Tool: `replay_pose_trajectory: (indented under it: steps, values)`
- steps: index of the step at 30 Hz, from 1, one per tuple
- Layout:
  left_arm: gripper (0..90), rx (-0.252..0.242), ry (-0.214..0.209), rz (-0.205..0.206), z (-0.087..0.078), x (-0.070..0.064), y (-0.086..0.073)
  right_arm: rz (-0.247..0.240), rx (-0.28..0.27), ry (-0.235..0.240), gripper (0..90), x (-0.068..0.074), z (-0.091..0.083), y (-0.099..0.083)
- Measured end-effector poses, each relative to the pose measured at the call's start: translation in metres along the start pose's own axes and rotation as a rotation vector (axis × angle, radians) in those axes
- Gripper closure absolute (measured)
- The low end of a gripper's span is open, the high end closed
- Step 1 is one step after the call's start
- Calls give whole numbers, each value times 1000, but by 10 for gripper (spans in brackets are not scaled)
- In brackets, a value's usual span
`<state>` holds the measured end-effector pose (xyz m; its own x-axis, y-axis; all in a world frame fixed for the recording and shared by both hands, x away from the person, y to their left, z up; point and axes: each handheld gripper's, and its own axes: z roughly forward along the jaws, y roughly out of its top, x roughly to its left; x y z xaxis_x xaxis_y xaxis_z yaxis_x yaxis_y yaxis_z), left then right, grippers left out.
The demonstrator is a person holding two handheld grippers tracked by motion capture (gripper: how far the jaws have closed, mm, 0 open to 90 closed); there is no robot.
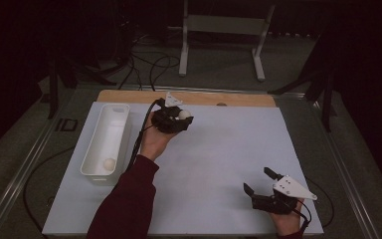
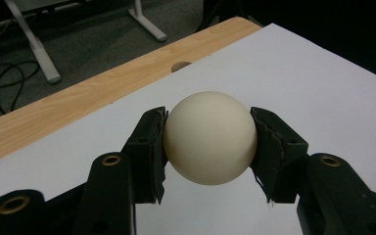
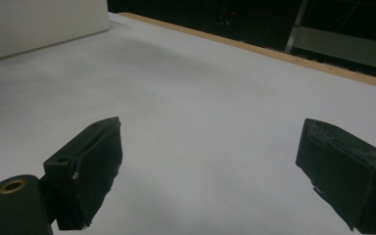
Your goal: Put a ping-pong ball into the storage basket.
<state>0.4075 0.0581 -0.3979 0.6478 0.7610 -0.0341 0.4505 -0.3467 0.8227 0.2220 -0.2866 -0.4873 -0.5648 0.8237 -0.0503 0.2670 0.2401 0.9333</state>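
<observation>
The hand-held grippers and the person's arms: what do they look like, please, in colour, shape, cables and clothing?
Each hand-held gripper is black, with two blocky jaws lined with worn dark pads and brass-coloured screw holes at the base. The left hand-held gripper trails a black cable and the left arm wears a dark red sleeve. The right hand-held gripper carries a grey three-cornered plate with small holes.

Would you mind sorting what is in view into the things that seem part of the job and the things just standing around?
Seemingly part of the job:
- cream ball clamped in the left gripper
- second ball lying in the white bin
- right gripper, jaws apart, holding nothing

Just standing around:
- white frame on the floor
- floor cables
</observation>
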Motion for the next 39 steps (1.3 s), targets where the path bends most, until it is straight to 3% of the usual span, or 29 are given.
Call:
replay_pose_trajectory:
  steps: [39]
  values:
    - [513,-18,-16,14,-20,9,3,1,-6,2,96,0,0,0]
